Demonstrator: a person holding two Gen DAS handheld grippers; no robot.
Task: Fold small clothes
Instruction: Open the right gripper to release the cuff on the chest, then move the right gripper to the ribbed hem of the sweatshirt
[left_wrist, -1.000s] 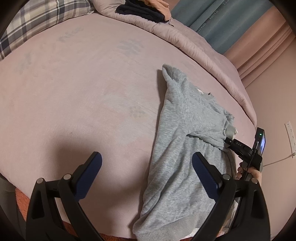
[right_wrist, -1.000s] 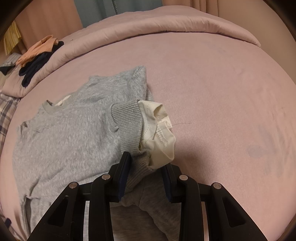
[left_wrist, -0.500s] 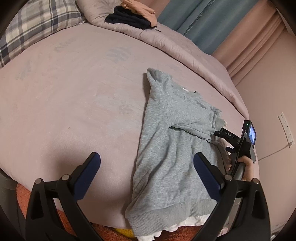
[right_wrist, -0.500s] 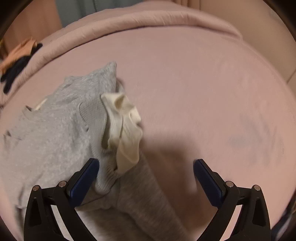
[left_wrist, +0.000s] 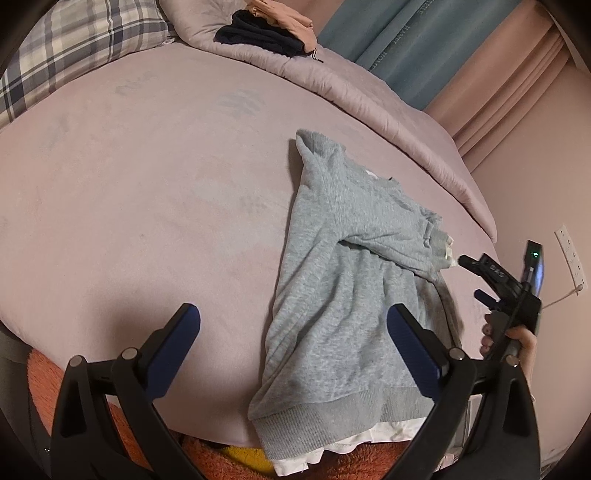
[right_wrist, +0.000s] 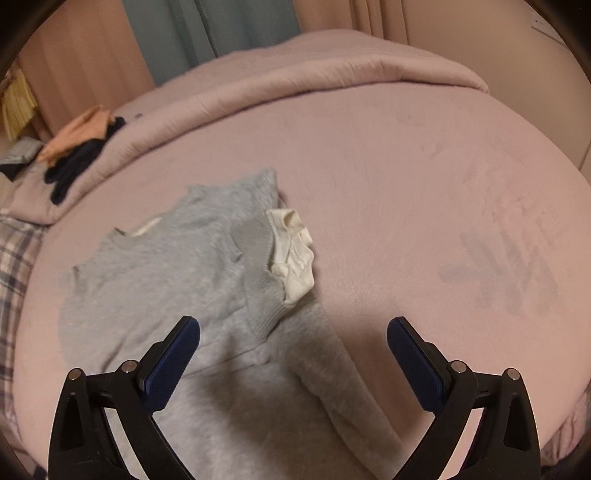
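A small grey sweatshirt (left_wrist: 343, 295) lies flat on the pink bed, its ribbed hem at the near edge. One sleeve is folded across the body, with a ribbed cuff and white inner cuff (right_wrist: 293, 251) lying on top. My left gripper (left_wrist: 291, 350) is open and empty, above the sweatshirt's lower left part. My right gripper (right_wrist: 293, 358) is open and empty, just behind the folded cuff; it also shows in the left wrist view (left_wrist: 476, 280), held in a hand beside the sweatshirt's right side.
A rolled pink duvet (left_wrist: 332, 81) runs along the far side with dark and orange clothes (left_wrist: 269, 26) piled on it. A plaid pillow (left_wrist: 74, 48) lies far left. An orange rug (left_wrist: 122, 424) lies below the bed edge. A wall socket (left_wrist: 570, 254) is at the right.
My right gripper has let go of the sleeve cuff, opened wide and drawn back. The cuff now rests on the sweatshirt. My left gripper has pulled back a little, still open.
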